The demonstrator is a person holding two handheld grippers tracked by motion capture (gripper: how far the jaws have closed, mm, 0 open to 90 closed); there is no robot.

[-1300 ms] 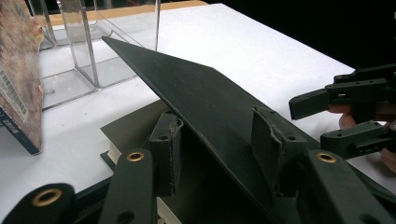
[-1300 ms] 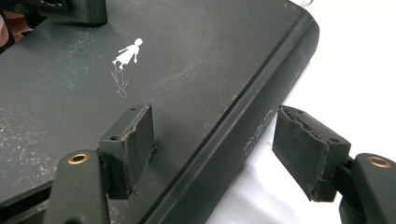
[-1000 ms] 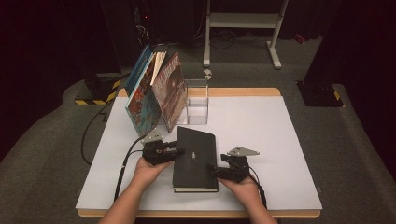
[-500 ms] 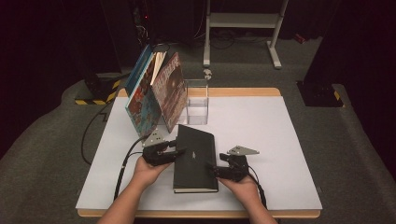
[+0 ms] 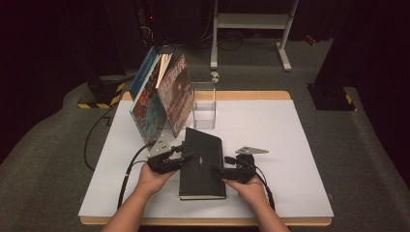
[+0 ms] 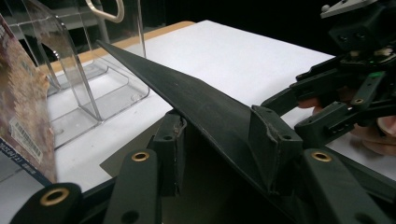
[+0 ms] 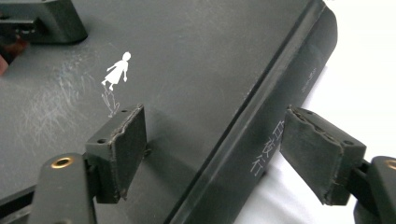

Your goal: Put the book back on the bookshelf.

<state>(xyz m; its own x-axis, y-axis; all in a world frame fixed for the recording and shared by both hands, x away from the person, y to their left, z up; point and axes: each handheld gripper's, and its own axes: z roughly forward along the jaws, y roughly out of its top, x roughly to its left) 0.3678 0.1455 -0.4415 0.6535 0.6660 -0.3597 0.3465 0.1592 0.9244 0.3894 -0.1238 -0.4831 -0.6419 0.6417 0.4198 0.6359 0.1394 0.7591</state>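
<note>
A black hardcover book (image 5: 200, 164) lies on the white table top (image 5: 290, 145), its spine toward my right hand. My left gripper (image 5: 186, 155) is shut on the book's front cover (image 6: 210, 107), which slants up between its pads (image 6: 173, 140). My right gripper (image 5: 217, 169) reaches in from the spine side. Its jaws have just been opening. The spine with white lettering (image 7: 271, 144) lies between them, and the right pad (image 7: 317, 158) stands clear of it. A small white figure (image 7: 116, 70) is printed on the cover.
Behind the book, a blue illustrated book (image 5: 147, 104) and a brown one (image 5: 176, 94) lean against a clear acrylic stand (image 5: 204, 104). A white metal frame (image 5: 251, 21) stands on the floor beyond the table. Cables trail off the table's left side (image 5: 96, 135).
</note>
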